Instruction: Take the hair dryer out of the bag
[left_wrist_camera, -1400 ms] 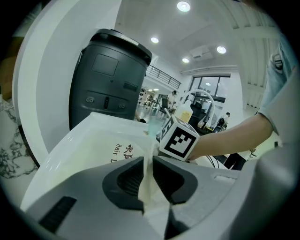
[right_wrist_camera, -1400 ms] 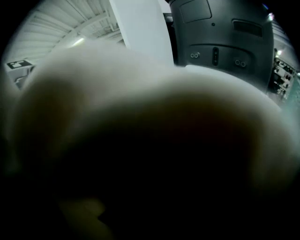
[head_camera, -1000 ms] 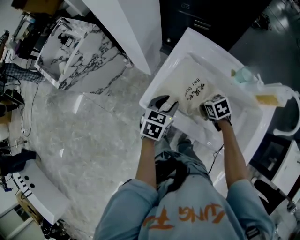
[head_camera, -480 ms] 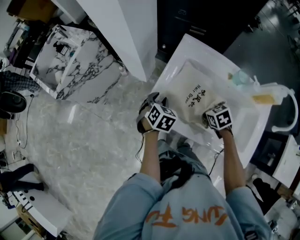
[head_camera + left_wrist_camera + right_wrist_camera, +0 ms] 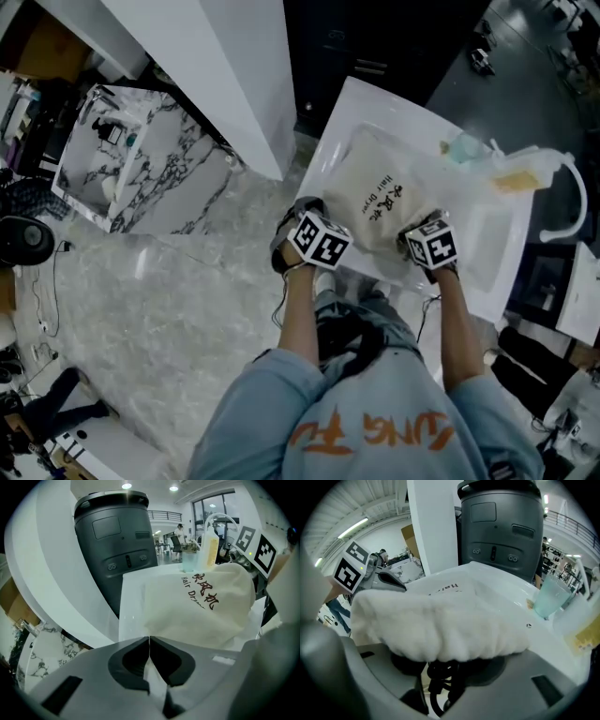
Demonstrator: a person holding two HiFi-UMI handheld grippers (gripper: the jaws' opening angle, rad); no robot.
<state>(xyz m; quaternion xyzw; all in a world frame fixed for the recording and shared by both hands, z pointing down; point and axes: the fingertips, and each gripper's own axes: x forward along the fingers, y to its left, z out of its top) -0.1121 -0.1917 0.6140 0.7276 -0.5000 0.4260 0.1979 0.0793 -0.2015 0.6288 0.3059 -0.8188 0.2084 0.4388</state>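
Observation:
A cream cloth bag (image 5: 380, 197) with dark print lies in a white basin (image 5: 492, 248). My left gripper (image 5: 307, 214) is at the bag's near left corner. In the left gripper view its jaws (image 5: 149, 641) have closed together, pinching a thin edge of the bag (image 5: 197, 606). My right gripper (image 5: 419, 228) holds the bag's bulky near right end. In the right gripper view the bunched cloth (image 5: 436, 620) fills the half-open right gripper (image 5: 450, 660), and a black coiled cord (image 5: 440, 674) hangs beneath it. The hair dryer itself is hidden.
A clear cup (image 5: 464, 147) and a bottle with a yellow label (image 5: 525, 178) stand at the basin's far right by a curved white tap (image 5: 574, 202). A dark grey machine (image 5: 117, 541) stands behind the counter. A white pillar (image 5: 225, 75) and marble floor (image 5: 169, 281) lie to the left.
The left gripper moved from the bag's near face to its left corner, rolled, and its jaws went from wide open to shut. The right gripper kept its hold and hardly moved.

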